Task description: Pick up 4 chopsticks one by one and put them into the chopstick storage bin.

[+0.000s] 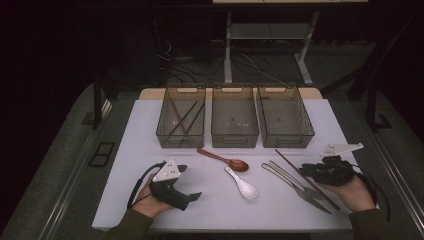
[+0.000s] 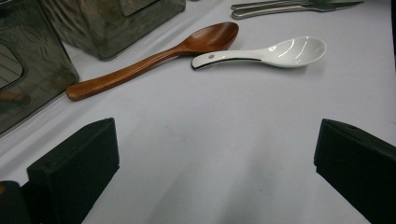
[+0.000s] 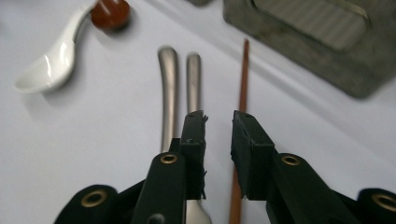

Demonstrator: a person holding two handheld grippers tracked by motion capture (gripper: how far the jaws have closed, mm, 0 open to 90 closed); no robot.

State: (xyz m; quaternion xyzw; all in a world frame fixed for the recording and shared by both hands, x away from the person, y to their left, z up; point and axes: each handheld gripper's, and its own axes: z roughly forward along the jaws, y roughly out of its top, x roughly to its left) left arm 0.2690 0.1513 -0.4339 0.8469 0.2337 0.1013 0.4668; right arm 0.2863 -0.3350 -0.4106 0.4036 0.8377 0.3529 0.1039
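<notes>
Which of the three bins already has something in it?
The left bin: dark chopsticks lie crossed inside it. The middle bin and right bin look bare inside.

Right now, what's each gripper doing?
Left gripper: open, holding nothing.
Right gripper: open narrowly, holding nothing, over the chopstick.

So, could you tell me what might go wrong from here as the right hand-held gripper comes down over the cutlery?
1. The right hand-held gripper has its jaws narrowed to a small gap with nothing between them, right beside the brown chopstick. They may close on air or push the chopstick aside.
2. The two metal utensils lie close alongside the chopstick, so a pinch might catch one of them instead, or along with it.
3. A nudged chopstick could roll towards the table edge.
</notes>
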